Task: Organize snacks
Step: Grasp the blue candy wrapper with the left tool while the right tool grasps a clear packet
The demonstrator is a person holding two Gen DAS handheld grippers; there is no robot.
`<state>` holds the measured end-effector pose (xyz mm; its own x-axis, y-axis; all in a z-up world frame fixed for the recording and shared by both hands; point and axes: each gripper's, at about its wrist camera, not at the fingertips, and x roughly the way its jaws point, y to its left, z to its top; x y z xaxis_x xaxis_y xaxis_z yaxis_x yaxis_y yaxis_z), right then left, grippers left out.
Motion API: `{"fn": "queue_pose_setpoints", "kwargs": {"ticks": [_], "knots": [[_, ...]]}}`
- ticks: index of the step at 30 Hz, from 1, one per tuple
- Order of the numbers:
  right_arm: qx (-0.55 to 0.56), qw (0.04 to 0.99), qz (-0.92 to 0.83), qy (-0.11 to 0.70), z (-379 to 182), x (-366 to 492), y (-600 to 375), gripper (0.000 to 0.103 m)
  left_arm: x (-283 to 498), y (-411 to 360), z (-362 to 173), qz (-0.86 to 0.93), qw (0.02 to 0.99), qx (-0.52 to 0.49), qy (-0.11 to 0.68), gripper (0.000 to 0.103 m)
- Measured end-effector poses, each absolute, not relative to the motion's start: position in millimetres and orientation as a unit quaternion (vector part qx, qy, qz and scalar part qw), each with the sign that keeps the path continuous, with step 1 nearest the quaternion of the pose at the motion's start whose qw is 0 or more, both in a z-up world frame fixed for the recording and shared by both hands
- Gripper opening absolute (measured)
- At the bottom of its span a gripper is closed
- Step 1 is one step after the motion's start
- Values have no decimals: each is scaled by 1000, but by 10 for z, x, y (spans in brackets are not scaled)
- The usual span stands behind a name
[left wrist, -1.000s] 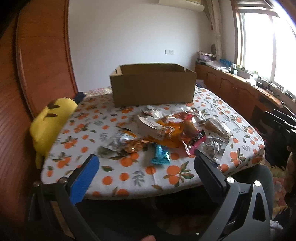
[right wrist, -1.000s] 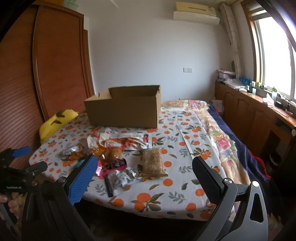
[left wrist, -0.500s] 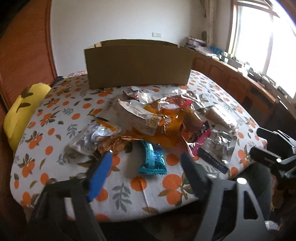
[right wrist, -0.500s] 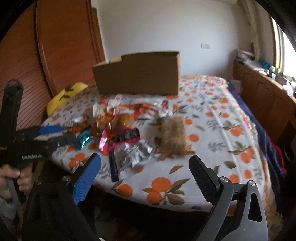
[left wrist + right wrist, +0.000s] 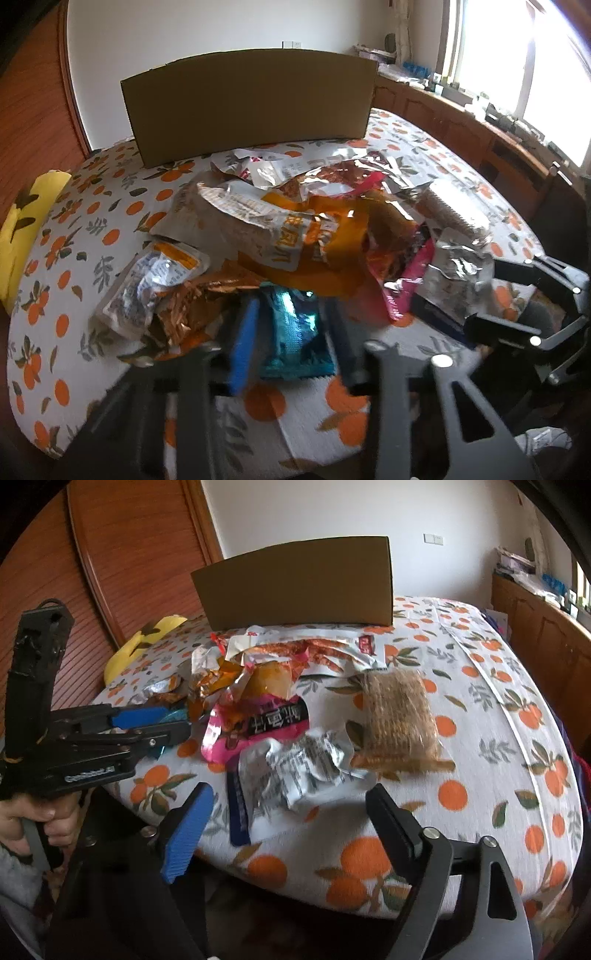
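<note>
Closing around a teal snack packet (image 5: 291,332) at the near edge of the snack pile (image 5: 314,236), the left gripper (image 5: 291,325) is seen, apparently pinching it through the blur. The right gripper (image 5: 288,812) is held spread yet narrowing, empty, before a crumpled silver wrapper (image 5: 295,771) on the orange-print tablecloth (image 5: 480,738).

Crumpled foil snacks (image 5: 295,229) lie heaped on the bed near a brown box (image 5: 247,107), a teal packet (image 5: 295,332) nearest.

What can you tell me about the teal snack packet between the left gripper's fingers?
The teal snack packet is a small, shiny, crinkled foil wrapper lying flat on the orange-print tablecloth at the pile's near edge. Its far end tucks under an orange wrapper. The left gripper straddles it, jaws closing; contact isn't clear.
</note>
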<state>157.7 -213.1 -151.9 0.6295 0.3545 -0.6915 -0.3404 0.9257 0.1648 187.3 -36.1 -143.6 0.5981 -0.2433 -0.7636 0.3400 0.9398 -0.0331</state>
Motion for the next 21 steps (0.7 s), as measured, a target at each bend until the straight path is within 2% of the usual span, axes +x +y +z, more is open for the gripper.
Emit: {"fn": "queue_pose_setpoints", "kwargs": {"ticks": [5,14,17,19,21], "knots": [[-12,907,180,381,-1542,1715,-2065,83,1895,-299,-1444,-164,895,63,410,24],[-39,912,159,375,-1568,1884,-1926,78,1871,-63,-1439,-171,897,27,406,22],[-38,915,156,371,-1570,1878,-1925,65,1860,-1,-1443,-178,897,12,405,22],[-38,916,154,370,-1564,1866,-1922,51,1855,28,-1451,-182,897,2,402,22],[-35,916,153,369,-1551,1862,-1926,43,1857,24,-1450,-181,897,6,402,22]]}}
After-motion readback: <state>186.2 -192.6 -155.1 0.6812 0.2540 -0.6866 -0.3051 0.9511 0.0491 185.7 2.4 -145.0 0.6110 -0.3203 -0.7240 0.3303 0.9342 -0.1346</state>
